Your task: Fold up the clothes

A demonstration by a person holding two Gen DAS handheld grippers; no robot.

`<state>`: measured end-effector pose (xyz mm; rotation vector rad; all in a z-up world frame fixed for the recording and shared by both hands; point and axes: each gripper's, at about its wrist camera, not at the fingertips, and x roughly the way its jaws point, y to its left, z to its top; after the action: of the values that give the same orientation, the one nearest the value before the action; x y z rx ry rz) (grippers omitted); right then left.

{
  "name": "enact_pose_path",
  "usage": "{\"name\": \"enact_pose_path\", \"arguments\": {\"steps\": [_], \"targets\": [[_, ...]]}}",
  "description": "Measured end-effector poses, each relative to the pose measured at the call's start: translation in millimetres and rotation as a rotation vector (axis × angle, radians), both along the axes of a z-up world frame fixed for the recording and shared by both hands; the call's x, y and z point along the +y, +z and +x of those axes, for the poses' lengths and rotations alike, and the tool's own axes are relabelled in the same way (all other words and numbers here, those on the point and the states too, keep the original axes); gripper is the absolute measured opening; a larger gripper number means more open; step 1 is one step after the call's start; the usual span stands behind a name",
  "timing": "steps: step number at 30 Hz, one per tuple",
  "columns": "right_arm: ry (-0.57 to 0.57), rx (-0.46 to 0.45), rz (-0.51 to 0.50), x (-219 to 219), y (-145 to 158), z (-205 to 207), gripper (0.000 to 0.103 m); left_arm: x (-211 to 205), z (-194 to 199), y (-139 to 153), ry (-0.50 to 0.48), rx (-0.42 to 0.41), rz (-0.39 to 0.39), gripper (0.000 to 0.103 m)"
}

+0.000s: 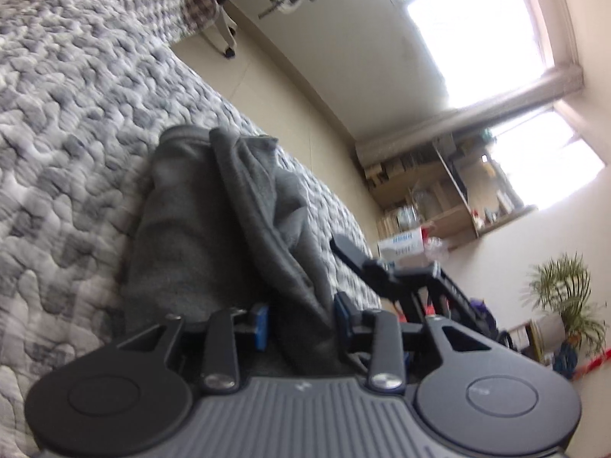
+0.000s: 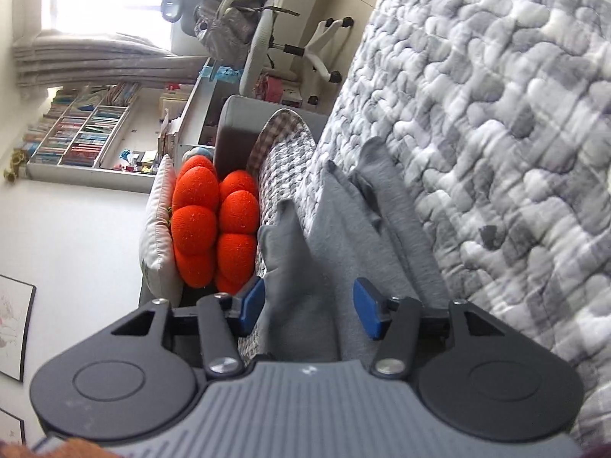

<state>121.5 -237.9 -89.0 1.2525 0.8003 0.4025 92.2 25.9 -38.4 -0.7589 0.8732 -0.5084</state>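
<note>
A grey garment (image 1: 198, 229) lies bunched on the grey and white quilted bedspread (image 1: 68, 122). One thick fold of it runs back between the blue pads (image 1: 261, 326) of my left gripper (image 1: 301, 320), which stands open around the cloth. In the right wrist view the same grey garment (image 2: 343, 229) stretches along the bedspread (image 2: 496, 122). My right gripper (image 2: 311, 307) is open wide, with the cloth lying loose between its blue pads (image 2: 366, 313). The black frame of the other gripper (image 1: 385, 274) shows just past the garment in the left wrist view.
An orange bobbled cushion (image 2: 214, 225) and a white pillow (image 2: 156, 236) lean at the head of the bed beside a checked blanket (image 2: 282, 141). A white office chair (image 2: 263, 45), bookshelves (image 2: 84, 129), a potted plant (image 1: 565, 294) and wooden shelves (image 1: 427, 198) stand beyond the bed.
</note>
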Motion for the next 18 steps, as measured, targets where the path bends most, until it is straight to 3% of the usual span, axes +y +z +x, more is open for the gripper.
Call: {"name": "enact_pose_path", "arguments": {"steps": [6,10,18], "targets": [[0.004,0.003,-0.01,-1.3,2.3,1.5,0.06,-10.7,-5.6,6.0,-0.178,-0.051,0.025,0.058],[0.026,-0.016,-0.071,5.7,10.6,7.5,0.063,-19.8,-12.2,7.2,-0.263,-0.096,0.087,0.059],[0.113,-0.099,-0.184,17.8,25.5,15.8,0.071,-17.3,-12.2,6.0,-0.302,-0.149,0.091,0.062]]}}
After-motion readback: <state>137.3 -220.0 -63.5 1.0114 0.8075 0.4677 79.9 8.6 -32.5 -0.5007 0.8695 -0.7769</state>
